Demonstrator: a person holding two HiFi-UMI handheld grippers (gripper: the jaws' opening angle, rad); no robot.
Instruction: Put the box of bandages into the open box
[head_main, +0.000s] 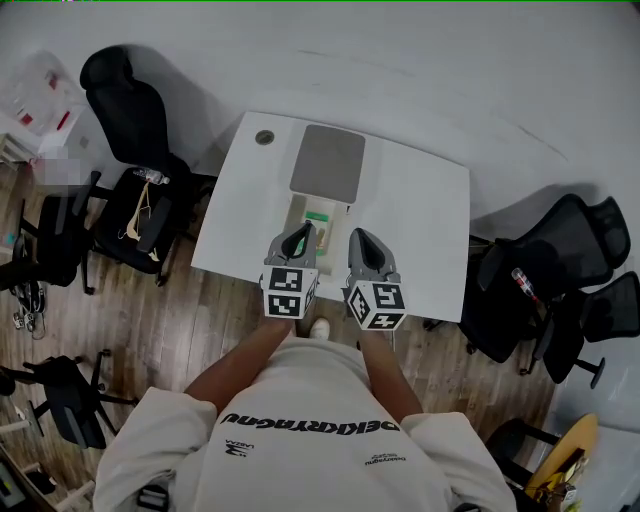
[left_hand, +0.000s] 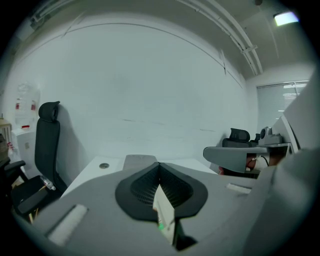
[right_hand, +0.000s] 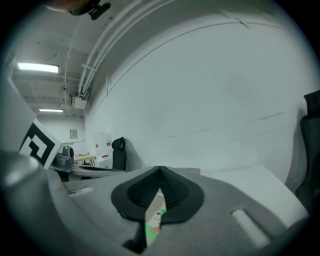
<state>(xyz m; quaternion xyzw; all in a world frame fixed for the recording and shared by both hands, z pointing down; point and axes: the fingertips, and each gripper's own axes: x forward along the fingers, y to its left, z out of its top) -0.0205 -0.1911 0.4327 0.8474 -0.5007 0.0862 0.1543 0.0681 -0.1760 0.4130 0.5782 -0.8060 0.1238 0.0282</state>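
- Closest in: pale shirt (head_main: 300, 420) with a line of dark print across it, upside down from the head view and not safely readable.
- Black-and-white square markers on both cubes, with no words on them.
- Left gripper (head_main: 302, 232): jaws pressed together with nothing between them, hovering over the near left corner of the tray.
- Right gripper (head_main: 362, 240): jaws likewise closed on nothing, just right of the tray, over the bare white table (head_main: 420, 220).
- Box of bandages (head_main: 318, 214): white and green, ahead of and below both sets of fingertips, roughly between them. Seemingly lying inside the pale tray of the open box (head_main: 297, 212); fully inside or not, cannot be told from above.
- Long axis apparently left to right, across the tray, which itself runs away from the person. Only a rough reading, given how small the box shows.
- Left gripper slightly the nearer. Judged: if a pick is needed at all, jaws must open first, then drop almost straight down and a touch forward. If the box is already seated, little remains.
- Print on the box of bandages: green patches and small dark lettering glimpsed beneath the right gripper's closed jaws, too small to read.
- Beyond the tray: grey lid (head_main: 328, 160) folded back flat, plain, with no label visible.
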